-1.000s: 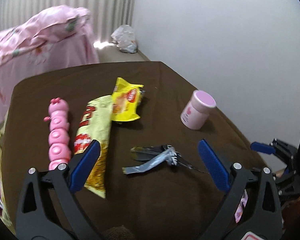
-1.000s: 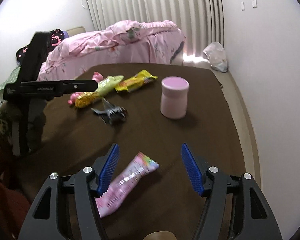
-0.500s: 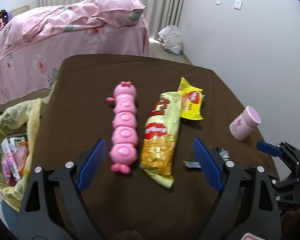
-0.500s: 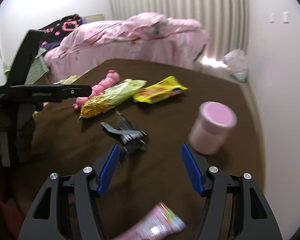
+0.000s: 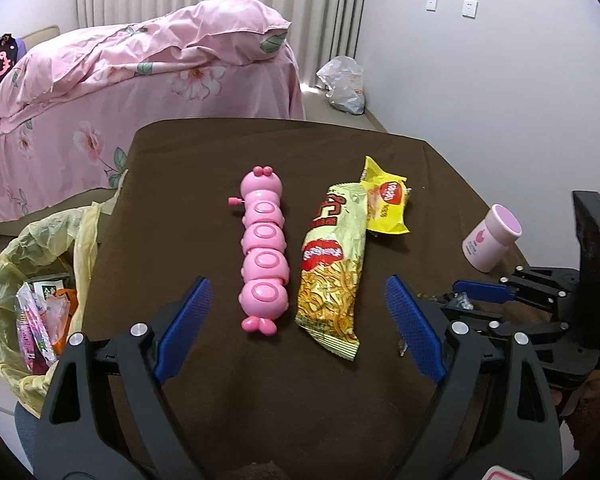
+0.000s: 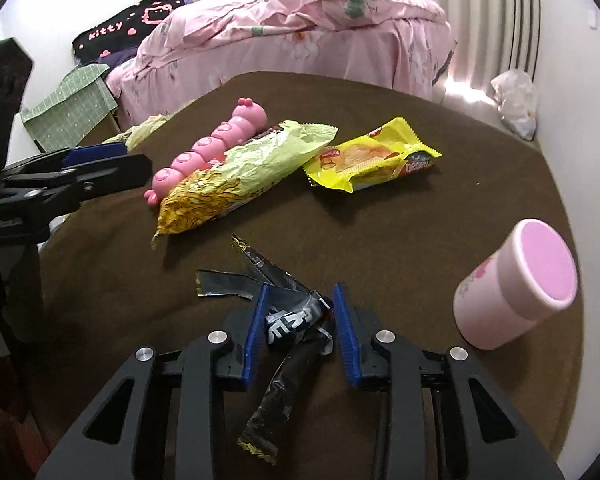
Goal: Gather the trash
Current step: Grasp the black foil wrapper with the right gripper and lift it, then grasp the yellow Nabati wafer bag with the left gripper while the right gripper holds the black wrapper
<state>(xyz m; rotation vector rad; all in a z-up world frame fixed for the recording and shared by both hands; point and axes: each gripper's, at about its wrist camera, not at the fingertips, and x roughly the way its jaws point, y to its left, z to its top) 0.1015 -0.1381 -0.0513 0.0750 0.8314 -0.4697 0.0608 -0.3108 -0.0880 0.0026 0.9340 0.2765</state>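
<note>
Right gripper (image 6: 299, 322): blue-padded fingers pinching the crumpled black-and-silver foil wrapper (image 6: 288, 312) at the near edge of the brown table (image 6: 440, 208).
Left gripper (image 5: 298, 328): fingers spread wide, holding nothing, above the near part of the table.
Between its fingers, farther off: pink plastic caterpillar toy (image 5: 263, 248), pale green noodle-snack packet (image 5: 334, 264) just right of it.
Yellow snack packet (image 5: 386, 202): far end of the green packet, touching it.
Pink lidded jar (image 6: 516, 288): right side, apart.
Yellow-lined trash bin (image 5: 4, 280): left of table, wrappers inside.

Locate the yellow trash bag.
In the left wrist view, the yellow plastic trash bag hangs off the brown table's left edge, below the pink bed, already holding wrappers.
</note>
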